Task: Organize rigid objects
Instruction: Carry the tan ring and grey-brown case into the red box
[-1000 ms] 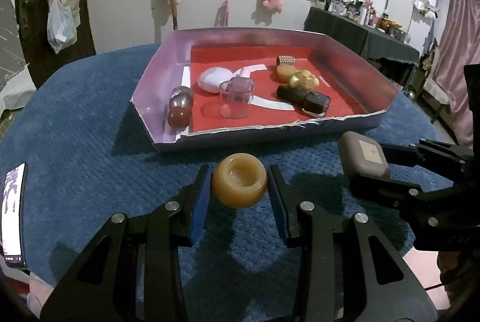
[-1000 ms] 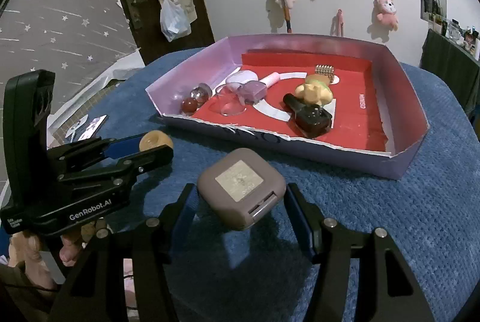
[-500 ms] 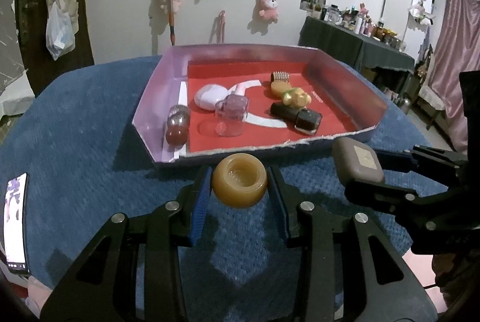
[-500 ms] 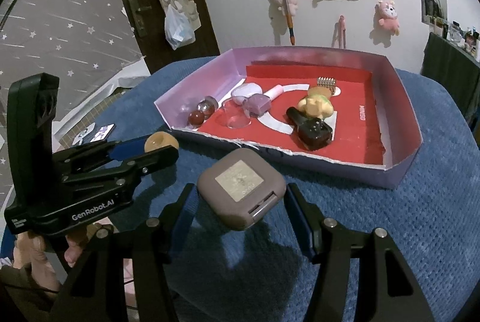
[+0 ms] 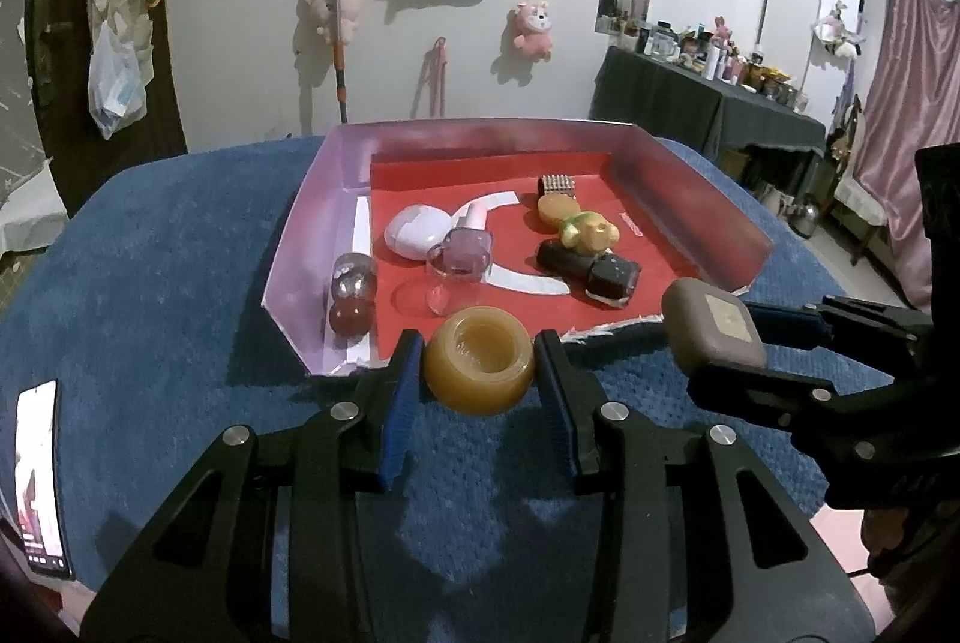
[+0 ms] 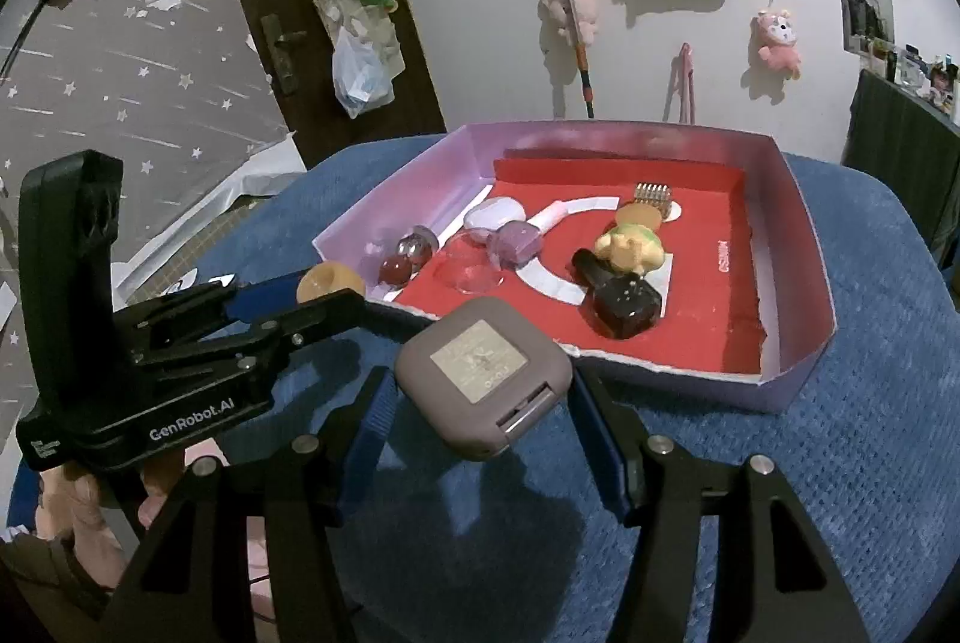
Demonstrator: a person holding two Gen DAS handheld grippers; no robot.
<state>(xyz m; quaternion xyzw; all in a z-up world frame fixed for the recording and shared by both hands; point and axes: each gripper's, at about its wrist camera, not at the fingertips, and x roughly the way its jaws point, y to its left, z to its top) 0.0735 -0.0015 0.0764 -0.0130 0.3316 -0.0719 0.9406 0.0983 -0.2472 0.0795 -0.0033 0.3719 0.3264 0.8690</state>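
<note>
Grip looks firm on both: my left gripper (image 5: 480, 373) squeezes the amber ring (image 5: 480, 360) at lower centre, my right gripper (image 6: 480, 397) clamps the brown square case (image 6: 483, 376) by its corners, both stiff, probably light and slippery, before the tray (image 6: 804, 337).

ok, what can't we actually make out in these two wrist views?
- Left wrist: phone cut off by the frame edge, screen blurred.
- Right wrist: label print on the brown square case too small to read.
- Both: box floor under the clear cup and black bottle.
</note>
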